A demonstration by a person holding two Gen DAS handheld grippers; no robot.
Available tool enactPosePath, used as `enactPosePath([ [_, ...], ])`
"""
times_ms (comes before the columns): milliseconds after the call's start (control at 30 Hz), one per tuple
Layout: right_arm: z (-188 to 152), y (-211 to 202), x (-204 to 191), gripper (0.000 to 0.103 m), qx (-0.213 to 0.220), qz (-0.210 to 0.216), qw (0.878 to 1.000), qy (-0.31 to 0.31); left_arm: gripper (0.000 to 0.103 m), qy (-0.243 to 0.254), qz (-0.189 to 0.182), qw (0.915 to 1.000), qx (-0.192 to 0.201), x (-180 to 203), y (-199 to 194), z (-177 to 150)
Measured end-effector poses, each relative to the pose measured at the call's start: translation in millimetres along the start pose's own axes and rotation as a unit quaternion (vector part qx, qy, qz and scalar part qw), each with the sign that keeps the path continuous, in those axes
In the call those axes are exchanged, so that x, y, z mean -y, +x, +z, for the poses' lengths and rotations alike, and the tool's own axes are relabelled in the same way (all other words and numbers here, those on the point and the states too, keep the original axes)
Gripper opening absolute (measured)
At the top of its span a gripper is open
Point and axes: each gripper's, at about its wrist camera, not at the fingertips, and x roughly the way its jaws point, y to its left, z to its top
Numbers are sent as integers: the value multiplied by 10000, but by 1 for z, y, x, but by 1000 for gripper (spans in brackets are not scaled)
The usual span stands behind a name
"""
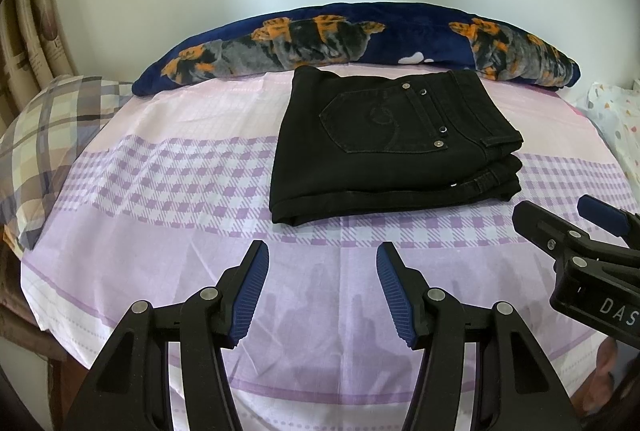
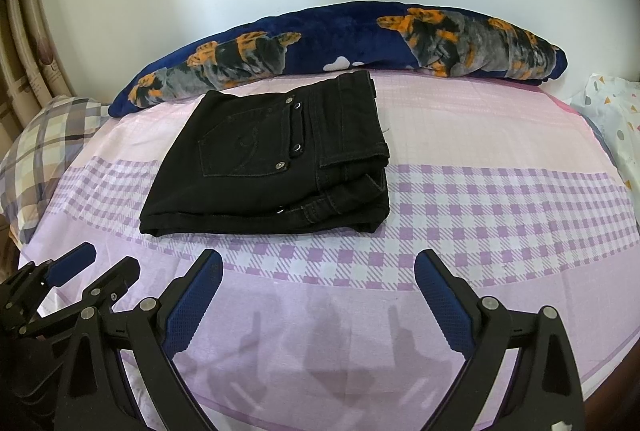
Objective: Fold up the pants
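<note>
Black denim pants (image 1: 384, 147) lie folded into a compact stack on the bed, back pocket up; they also show in the right wrist view (image 2: 272, 167). My left gripper (image 1: 322, 263) is open and empty, held above the sheet in front of the pants. My right gripper (image 2: 318, 271) is open and empty, also in front of the pants and to their right. The right gripper shows at the right edge of the left wrist view (image 1: 560, 219); the left gripper shows at the lower left of the right wrist view (image 2: 104, 263).
The bed has a pink and purple checked sheet (image 1: 180, 171). A rolled blue blanket with orange and grey pattern (image 1: 320, 39) lies along the wall behind the pants. A plaid pillow (image 1: 44, 135) is at the left, a white dotted cloth (image 2: 612, 119) at the right.
</note>
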Motion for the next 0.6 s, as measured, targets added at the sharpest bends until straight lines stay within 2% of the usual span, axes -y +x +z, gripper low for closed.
enactPosePath([
  [600, 0, 1, 1, 96, 4, 10, 10000, -7, 57, 28, -11, 10000, -10, -1, 0, 0],
])
